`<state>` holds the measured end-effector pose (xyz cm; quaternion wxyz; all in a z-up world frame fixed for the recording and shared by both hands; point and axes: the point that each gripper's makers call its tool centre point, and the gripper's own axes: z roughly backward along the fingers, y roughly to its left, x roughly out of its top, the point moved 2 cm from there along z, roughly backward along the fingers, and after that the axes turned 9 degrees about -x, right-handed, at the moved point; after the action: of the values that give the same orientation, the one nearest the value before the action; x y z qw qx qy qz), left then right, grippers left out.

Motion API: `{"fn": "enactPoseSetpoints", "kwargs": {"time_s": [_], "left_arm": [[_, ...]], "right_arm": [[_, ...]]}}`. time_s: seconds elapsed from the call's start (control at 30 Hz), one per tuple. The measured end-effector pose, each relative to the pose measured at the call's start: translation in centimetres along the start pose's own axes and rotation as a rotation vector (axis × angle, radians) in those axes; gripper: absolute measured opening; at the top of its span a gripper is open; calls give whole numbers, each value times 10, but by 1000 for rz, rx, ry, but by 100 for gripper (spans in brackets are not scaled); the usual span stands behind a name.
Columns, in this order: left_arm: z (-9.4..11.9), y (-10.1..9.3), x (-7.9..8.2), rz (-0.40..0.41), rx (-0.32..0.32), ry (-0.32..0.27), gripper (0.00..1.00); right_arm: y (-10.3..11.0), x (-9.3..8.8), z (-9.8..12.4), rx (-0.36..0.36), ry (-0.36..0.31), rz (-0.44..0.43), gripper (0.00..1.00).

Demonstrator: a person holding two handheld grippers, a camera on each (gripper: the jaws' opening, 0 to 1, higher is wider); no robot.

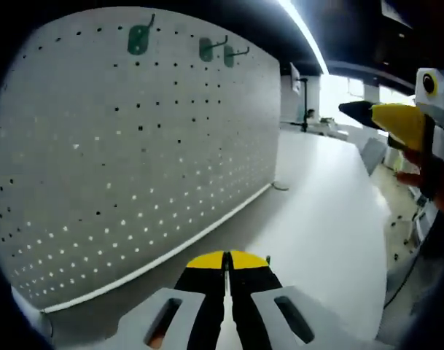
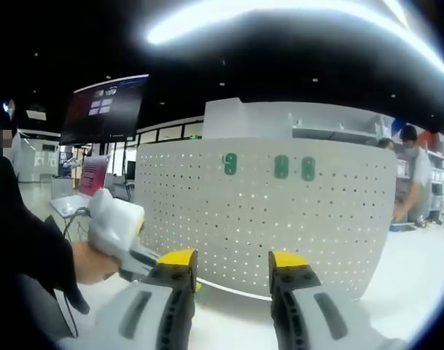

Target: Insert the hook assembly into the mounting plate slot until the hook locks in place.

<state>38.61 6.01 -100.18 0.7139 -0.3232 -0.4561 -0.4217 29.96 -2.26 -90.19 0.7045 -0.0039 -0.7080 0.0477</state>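
Observation:
A white pegboard (image 1: 134,160) stands upright on a white table (image 1: 324,211). Three green hooks (image 1: 138,40) hang in its top row; the other two (image 1: 207,49) (image 1: 230,55) sit further along. My left gripper (image 1: 227,260) is low in front of the board's base, its yellow-tipped jaws shut with nothing between them. In the right gripper view the pegboard (image 2: 280,211) faces me with the same three hooks (image 2: 230,163) (image 2: 281,166) (image 2: 308,168). My right gripper (image 2: 233,262) is open and empty, well back from the board. It also enters the left gripper view as the right gripper (image 1: 396,120).
A hand holds the left gripper (image 2: 116,226) at the left of the right gripper view. A person (image 2: 411,175) stands beyond the board's right end. A large dark screen (image 2: 108,109) and a laptop (image 2: 83,189) are at the left. The table's edge (image 1: 386,240) runs on the right.

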Motion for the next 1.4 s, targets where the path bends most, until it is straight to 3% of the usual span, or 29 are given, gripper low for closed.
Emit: {"fn": "enactPoseSetpoints", "kwargs": {"time_s": [0.27, 0.7, 1.4], "left_arm": [[21, -7, 30, 30, -39, -112, 1], [55, -18, 57, 59, -87, -235, 1], [72, -54, 72, 39, -175, -288, 1]], "right_arm": [[11, -3, -1, 29, 7, 51, 34], [34, -7, 2, 99, 19, 52, 27], [57, -12, 7, 166, 39, 85, 13]]}}
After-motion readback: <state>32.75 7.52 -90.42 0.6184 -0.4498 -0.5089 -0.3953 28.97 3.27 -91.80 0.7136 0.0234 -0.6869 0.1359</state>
